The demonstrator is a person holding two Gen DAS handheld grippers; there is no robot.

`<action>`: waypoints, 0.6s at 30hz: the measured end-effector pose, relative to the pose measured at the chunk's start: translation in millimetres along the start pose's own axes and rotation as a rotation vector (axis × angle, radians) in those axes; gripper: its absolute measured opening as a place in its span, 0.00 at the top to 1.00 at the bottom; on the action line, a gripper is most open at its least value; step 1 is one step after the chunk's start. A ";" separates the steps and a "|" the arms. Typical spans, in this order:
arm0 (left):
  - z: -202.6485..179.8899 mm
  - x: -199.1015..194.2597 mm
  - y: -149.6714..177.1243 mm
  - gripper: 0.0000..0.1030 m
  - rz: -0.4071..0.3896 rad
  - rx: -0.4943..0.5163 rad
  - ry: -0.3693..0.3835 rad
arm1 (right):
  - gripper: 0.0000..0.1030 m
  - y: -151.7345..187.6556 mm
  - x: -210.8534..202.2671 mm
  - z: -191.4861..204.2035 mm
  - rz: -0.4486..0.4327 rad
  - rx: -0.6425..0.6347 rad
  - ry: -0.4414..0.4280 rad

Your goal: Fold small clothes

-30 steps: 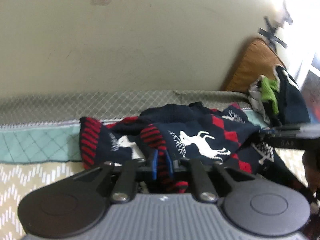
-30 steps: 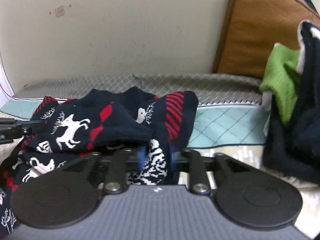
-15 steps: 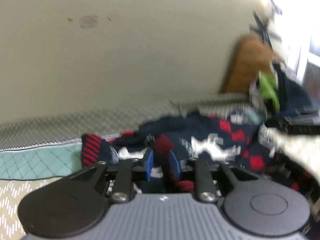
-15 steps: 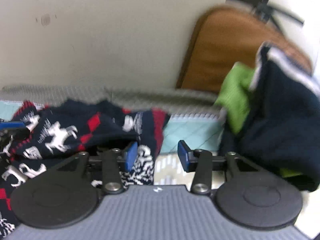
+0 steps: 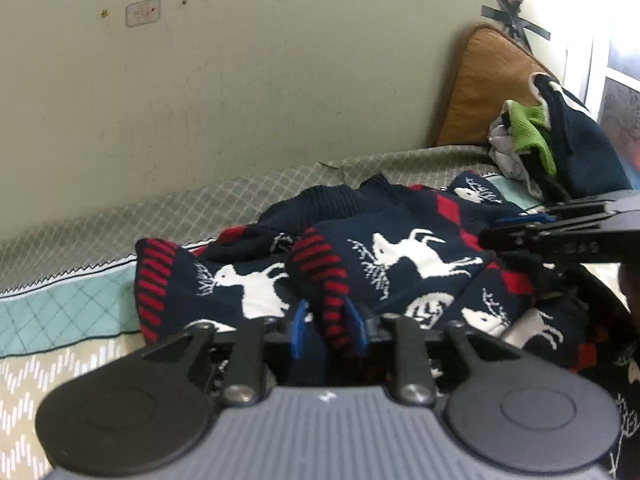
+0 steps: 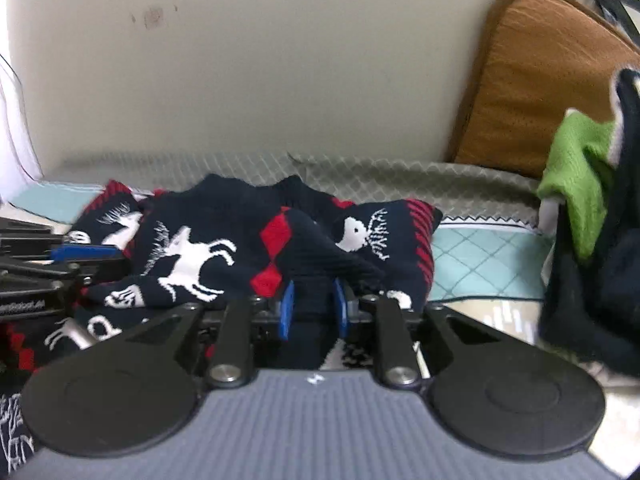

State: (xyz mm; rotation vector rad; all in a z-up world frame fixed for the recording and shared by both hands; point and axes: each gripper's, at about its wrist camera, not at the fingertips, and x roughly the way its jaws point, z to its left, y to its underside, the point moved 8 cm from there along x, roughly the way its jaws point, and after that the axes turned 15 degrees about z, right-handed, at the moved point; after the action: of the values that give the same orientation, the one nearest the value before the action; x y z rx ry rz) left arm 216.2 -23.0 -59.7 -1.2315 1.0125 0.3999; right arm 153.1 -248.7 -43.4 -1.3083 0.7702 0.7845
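Note:
A navy knit sweater (image 5: 404, 248) with white reindeer and red diamonds lies bunched on the bed; it also shows in the right wrist view (image 6: 208, 252). My left gripper (image 5: 329, 322) is shut on its red-striped cuff (image 5: 326, 280). My right gripper (image 6: 311, 310) is shut on a dark fold of the sweater near the other red-striped cuff (image 6: 422, 236). The right gripper shows from the side in the left wrist view (image 5: 560, 232), and the left gripper at the left edge of the right wrist view (image 6: 36, 264).
The bed cover (image 5: 60, 312) has teal, grey and chevron bands. A wall (image 5: 240, 80) runs close behind. An orange cushion (image 6: 536, 80) leans at the back right. A pile of green and navy clothes (image 6: 592, 208) sits at the right.
My right gripper opened half a second ago while swinging right, then came back left and closed on a dark fold. The left gripper kept hold of the cuff.

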 end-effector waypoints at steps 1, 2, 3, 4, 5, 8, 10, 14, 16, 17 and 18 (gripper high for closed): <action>1.4 0.1 0.3 0.72 -0.002 -0.006 0.002 | 0.77 -0.9 -0.5 -1.1 0.007 0.004 -0.002; 3.4 -0.3 0.9 0.69 -0.006 -0.005 -0.002 | 0.77 -1.4 -1.3 -0.8 0.004 0.000 0.001; 4.9 -2.6 0.7 0.68 -0.012 -0.003 -0.009 | 0.76 0.0 -3.9 -1.1 -0.002 -0.001 0.006; 6.5 -8.2 -0.2 0.68 -0.022 0.001 -0.019 | 0.74 2.1 -7.7 0.4 -0.007 0.000 0.015; 9.9 -16.8 -3.1 0.68 -0.048 0.001 -0.031 | 0.74 4.5 -11.4 4.0 -0.006 -0.001 0.028; 24.3 -50.9 -12.7 0.70 -0.139 -0.045 -0.041 | 0.71 23.4 -44.6 12.9 -0.057 -0.022 0.038; 33.3 -69.6 -15.2 0.70 -0.168 -0.094 -0.013 | 0.71 35.8 -62.4 19.8 -0.069 -0.068 0.040; 46.0 -92.7 4.3 0.70 -0.165 -0.121 -0.037 | 0.73 61.6 -57.3 15.1 0.004 -0.118 0.081; 55.7 -98.8 24.3 0.70 -0.142 -0.141 -0.091 | 0.55 70.3 -44.2 -14.4 0.009 -0.054 0.167; 60.6 -99.8 32.5 0.70 -0.124 -0.159 -0.102 | 0.51 71.7 -45.3 -26.4 0.004 0.018 0.151; 65.2 -100.1 40.7 0.70 -0.106 -0.176 -0.112 | 0.52 72.9 -47.3 -32.3 0.001 0.078 0.107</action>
State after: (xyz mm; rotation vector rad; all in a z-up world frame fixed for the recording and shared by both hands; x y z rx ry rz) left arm 160.5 75.0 -3.1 -1.3983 0.8260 0.4772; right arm 64.8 -277.0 -44.8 -1.2876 0.8782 0.6836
